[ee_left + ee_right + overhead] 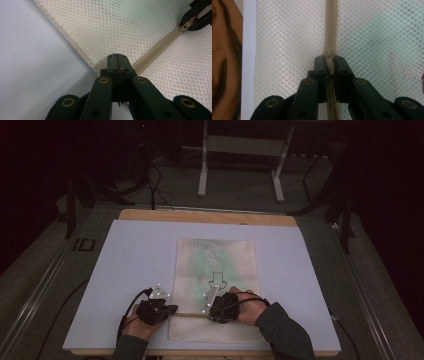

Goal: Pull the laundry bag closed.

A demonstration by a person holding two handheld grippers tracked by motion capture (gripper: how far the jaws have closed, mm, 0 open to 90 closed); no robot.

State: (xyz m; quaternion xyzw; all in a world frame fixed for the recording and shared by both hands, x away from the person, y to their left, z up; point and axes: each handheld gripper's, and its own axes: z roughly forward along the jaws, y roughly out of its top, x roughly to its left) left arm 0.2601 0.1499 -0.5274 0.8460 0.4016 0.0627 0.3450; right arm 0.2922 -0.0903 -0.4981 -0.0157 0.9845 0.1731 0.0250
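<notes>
Near the tabletop's front edge, the left claw [117,58] pinches the mesh bag's [215,255] corner while the right claw [329,62] pinches the zipper pull [329,65], apparently mid-track with zipping unfinished.

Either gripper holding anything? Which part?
Right gripper clamps the cream mesh bag's beige zipper pull. Left gripper is shut at the zipper's end; cannot tell.

White board [135,255] on wooden table [200,215] — metal stand [240,150] beyond.
</notes>
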